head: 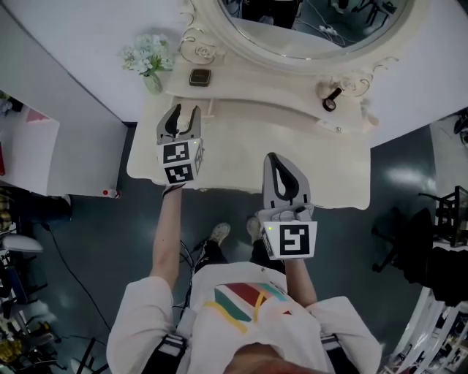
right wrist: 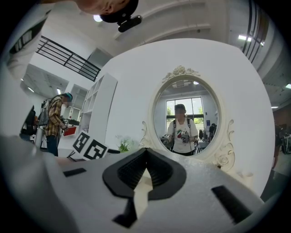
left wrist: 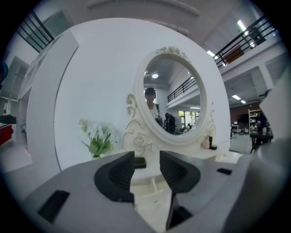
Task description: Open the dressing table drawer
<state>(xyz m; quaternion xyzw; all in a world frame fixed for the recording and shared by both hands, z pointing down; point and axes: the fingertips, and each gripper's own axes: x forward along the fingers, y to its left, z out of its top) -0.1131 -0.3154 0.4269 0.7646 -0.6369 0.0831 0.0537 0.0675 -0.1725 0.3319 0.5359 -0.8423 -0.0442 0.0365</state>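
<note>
The white dressing table (head: 241,153) stands against the wall, with a big round mirror (head: 314,22) at its back edge. The little drawer (head: 210,109) sits under the raised shelf near the back left corner of the table. It sticks out a bit from under the shelf. In the left gripper view the drawer (left wrist: 152,184) shows low down between the two jaws, well ahead of them.

The left gripper (head: 186,111) is up in the air over the left back part of the table top, just in front of the drawer. Its jaws are wide apart and nothing is in them. The right gripper (head: 273,158) is over the front edge of the table, near the middle. Its jaws are closed tip to tip and hold nothing.

A vase of pale flowers (head: 148,57) stands at the back left corner, with a small dark box (head: 199,77) beside it on the shelf
</note>
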